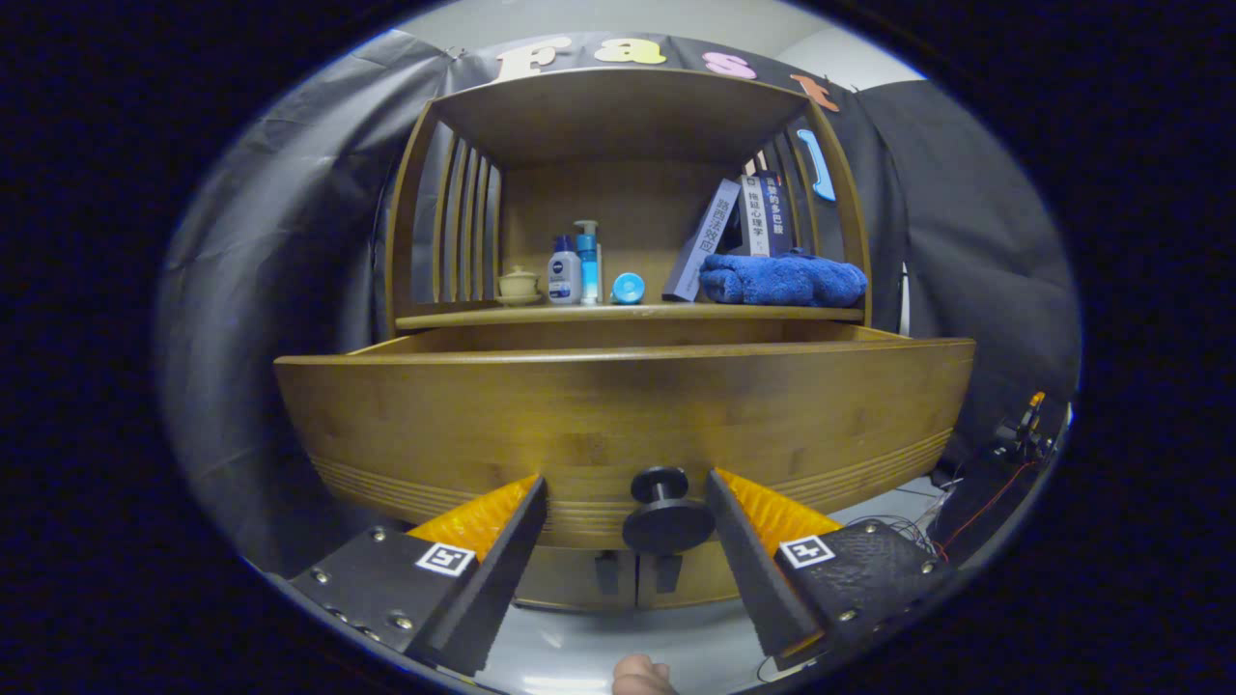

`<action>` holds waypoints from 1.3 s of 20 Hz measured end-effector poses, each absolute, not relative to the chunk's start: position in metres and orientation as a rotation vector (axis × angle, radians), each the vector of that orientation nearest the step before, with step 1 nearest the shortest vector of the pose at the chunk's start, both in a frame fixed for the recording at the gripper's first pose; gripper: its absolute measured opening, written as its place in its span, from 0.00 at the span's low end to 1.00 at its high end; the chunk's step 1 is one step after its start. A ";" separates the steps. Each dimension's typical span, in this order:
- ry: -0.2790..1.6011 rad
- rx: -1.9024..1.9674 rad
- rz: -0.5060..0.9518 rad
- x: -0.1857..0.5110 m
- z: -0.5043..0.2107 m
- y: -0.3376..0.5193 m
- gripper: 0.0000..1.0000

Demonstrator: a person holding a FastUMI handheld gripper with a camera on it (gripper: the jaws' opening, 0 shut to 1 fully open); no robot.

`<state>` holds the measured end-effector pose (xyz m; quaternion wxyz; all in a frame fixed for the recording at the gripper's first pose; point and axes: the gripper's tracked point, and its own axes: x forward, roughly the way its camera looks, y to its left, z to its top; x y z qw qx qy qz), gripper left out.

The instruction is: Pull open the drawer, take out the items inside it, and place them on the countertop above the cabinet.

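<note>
Wooden countertop [463, 318] above the drawer

Laid upon it: cup [519, 284], two bottles [565, 273], blue cap [628, 288], leaning books [734, 232], folded blue towel [782, 280].

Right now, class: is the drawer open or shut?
Open: the drawer front stands out ahead of the countertop. The gripper is open, with the knob between its fingers, untouched.

Behind the blue towel [782, 280], two books [758, 214] carry Chinese spine titles, partly readable: 心理学 and 多巴胺. The gripper [626, 487], fingers spread apart, bears square coded tags.
</note>
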<state>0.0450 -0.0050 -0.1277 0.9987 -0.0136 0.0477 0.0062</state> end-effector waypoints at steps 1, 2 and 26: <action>0.076 -0.022 0.011 0.049 -0.122 -0.003 0.99; 0.093 -0.022 0.009 0.059 -0.126 -0.001 0.99; 0.064 0.009 -0.006 0.159 -0.120 0.007 0.99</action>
